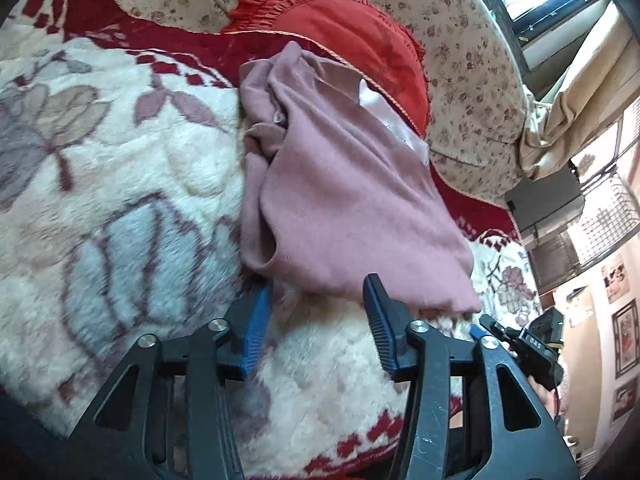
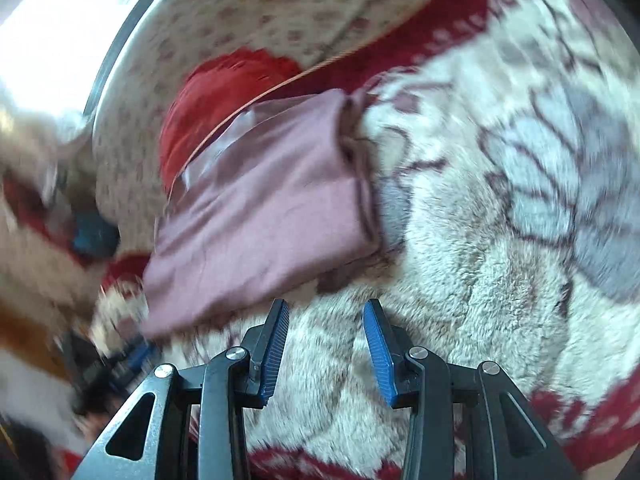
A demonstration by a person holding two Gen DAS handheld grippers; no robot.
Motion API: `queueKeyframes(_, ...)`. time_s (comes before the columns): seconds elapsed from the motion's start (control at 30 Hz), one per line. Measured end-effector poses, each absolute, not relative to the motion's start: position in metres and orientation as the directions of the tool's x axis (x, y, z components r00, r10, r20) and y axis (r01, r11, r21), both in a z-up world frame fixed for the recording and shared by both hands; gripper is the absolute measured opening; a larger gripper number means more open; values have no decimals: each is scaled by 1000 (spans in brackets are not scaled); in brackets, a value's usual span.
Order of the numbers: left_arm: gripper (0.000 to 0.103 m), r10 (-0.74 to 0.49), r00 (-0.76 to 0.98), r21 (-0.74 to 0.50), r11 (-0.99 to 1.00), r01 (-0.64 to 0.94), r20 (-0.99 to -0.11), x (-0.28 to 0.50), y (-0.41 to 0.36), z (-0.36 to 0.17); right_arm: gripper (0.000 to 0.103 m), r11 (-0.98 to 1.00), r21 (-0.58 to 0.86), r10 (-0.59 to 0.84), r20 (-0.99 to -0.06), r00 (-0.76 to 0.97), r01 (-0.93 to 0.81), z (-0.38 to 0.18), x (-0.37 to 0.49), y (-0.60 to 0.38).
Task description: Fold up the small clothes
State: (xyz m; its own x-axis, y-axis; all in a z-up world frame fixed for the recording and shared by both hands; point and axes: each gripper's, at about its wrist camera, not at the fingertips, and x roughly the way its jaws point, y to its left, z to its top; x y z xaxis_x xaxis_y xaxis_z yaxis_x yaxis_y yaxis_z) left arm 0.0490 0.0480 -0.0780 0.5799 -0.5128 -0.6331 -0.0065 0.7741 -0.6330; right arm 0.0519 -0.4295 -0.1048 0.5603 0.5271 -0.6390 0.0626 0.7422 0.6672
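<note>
Holding both the left tool [image 1: 318, 286] and right tool [image 2: 326, 312] half-open and empty, aligning squarely with the mauve garment's [image 1: 340, 200] near hem before pinching.

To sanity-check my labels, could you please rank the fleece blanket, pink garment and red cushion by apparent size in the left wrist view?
1. fleece blanket
2. pink garment
3. red cushion, partly hidden behind the garment, so its true size is unsure.

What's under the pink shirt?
The pink shirt lies on a fluffy white blanket with flower patterns, and its far edge rests against a red cushion. Whatever is directly beneath the shirt stays covered by its folds.
</note>
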Motion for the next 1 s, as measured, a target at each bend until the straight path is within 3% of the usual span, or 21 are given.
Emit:
queueKeyframes(0.27, 47, -534, 601, -677, 736, -16, -595, 77, 50, -82, 39, 547, 824, 575, -496, 651, 145, -118, 75, -444)
queueKeyframes(0.37, 29, -513, 607, -667, 744, -38, -607, 75, 54, -86, 38, 548, 829, 598, -481, 641, 111, -113, 81, -440)
queueKeyframes(0.4, 18, -508, 608, -667, 744, -47, -610, 75, 56, -88, 34, 563, 820, 595, -490, 637, 105, -112, 83, -437)
queueKeyframes(0.5, 6, -499, 604, -671, 737, -82, -622, 75, 64, -96, 13, 588, 802, 590, -517, 620, 109, -115, 87, -433)
queueKeyframes(0.53, 6, -490, 608, -663, 744, -81, -624, 74, 64, -95, 7, 602, 791, 580, -530, 619, 114, -116, 87, -433)
queueKeyframes(0.67, 6, -451, 623, -614, 787, -60, -639, 63, 60, -83, 5, 645, 758, 529, -534, 660, 96, -104, 78, -439)
queueKeyframes(0.8, 5, -514, 595, -671, 739, -58, -618, 43, 61, -80, 5, 686, 719, 487, -565, 666, 109, -86, 51, -451)
queueKeyframes(0.83, 5, -522, 589, -675, 736, -54, -617, 35, 58, -79, 0, 691, 713, 479, -574, 665, 119, -84, 45, -454)
queueKeyframes(1.0, 5, -499, 585, -645, 763, -53, -639, 7, 46, -80, 0, 714, 688, 435, -581, 687, 130, -78, 4, -474)
